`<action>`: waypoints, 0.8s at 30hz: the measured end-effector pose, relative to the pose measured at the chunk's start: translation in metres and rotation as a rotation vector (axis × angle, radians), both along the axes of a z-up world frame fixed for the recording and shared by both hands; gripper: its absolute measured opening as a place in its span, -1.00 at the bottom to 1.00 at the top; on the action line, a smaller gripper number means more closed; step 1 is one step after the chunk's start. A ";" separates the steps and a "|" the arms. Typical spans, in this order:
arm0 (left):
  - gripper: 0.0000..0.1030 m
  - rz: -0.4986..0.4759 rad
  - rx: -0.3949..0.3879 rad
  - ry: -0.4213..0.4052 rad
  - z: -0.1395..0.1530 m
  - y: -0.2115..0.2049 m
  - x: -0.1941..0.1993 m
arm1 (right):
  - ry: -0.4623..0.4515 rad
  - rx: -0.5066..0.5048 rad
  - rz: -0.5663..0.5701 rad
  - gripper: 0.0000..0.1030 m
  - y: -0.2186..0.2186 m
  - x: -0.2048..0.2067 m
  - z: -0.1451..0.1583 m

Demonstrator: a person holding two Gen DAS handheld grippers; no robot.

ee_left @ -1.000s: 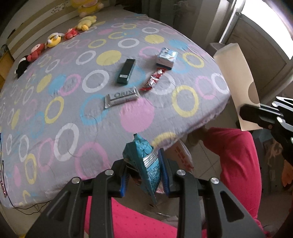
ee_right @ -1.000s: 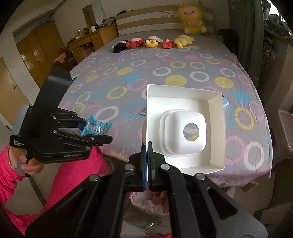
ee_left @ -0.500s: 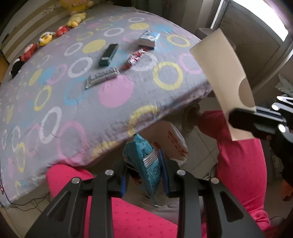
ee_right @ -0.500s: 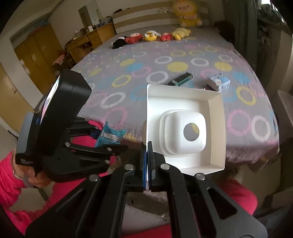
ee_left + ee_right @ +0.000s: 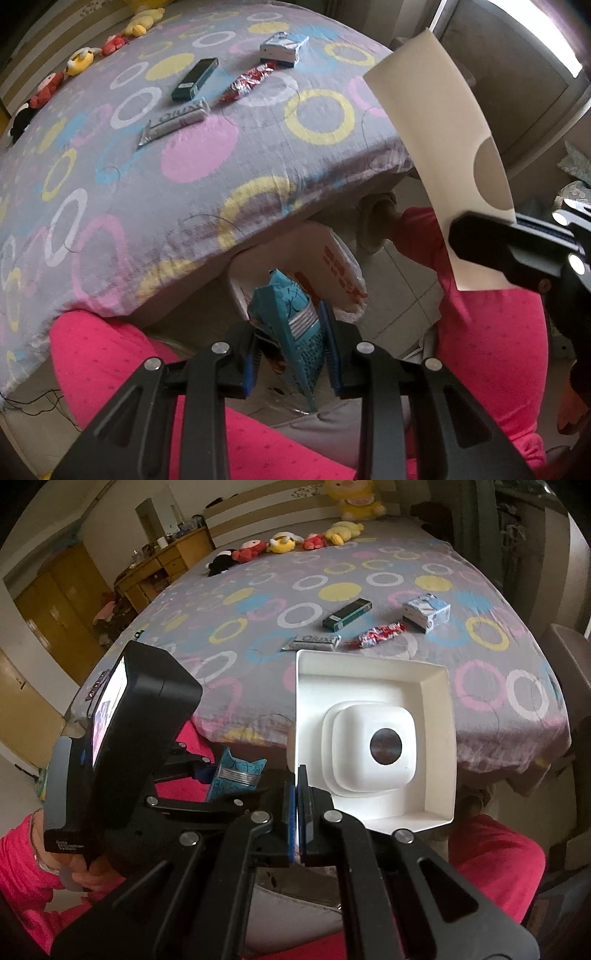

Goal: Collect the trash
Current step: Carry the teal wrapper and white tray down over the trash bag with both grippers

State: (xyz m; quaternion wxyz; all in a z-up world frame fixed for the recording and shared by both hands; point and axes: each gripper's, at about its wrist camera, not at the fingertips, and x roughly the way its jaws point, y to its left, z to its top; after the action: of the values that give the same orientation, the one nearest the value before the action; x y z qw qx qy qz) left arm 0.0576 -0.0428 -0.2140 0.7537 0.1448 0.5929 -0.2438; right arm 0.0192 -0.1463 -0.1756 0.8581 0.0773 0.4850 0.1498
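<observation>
While we look down along the left gripper (image 5: 291,350), we find its blue-padded jaws narrowed onto a crumpled teal snack wrapper (image 5: 291,325), which stands on edge between them; the foil bears dark printing and a band of silver stripes near its middle. Directly beyond the fingertips, below the wrapper, sits a white plastic bag with red lettering (image 5: 332,266), open beside the bed's corner on the tiled floor. Either side of the gripper we see the person's legs in pink dotted trousers (image 5: 110,350).

Our right gripper (image 5: 297,808) is clamped fully together on the near left rim of a white paper tray (image 5: 424,686), square, with raised walls and a domed centre carrying a dark round hole. From the left wrist view that tray (image 5: 443,140) shows edge-on, up and to the right of the left gripper.

Farther ahead of both grippers, on the grey bedspread with coloured rings (image 5: 184,155), lie the remaining pieces: a silver wrapper with printed letters (image 5: 173,122) nearest, a twisted red and silver foil wrapper (image 5: 245,83) just right of it, a dark green flat box (image 5: 195,78) behind, and a small white and blue carton (image 5: 282,50) farthest right. Beyond these, well apart, a row of plush toys (image 5: 288,542) lines the head of the bed.
</observation>
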 end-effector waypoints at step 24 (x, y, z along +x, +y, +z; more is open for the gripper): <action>-0.44 0.059 0.023 0.229 -0.112 -0.011 0.017 | 0.223 0.083 -0.066 -0.96 -0.012 0.025 -0.114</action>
State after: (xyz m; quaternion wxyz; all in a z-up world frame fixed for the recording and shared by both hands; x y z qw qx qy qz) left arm 0.0742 -0.0541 -0.3258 0.6861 0.1069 0.6819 -0.2298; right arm 0.0440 -0.1587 -0.2898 0.7995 0.1447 0.5679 0.1318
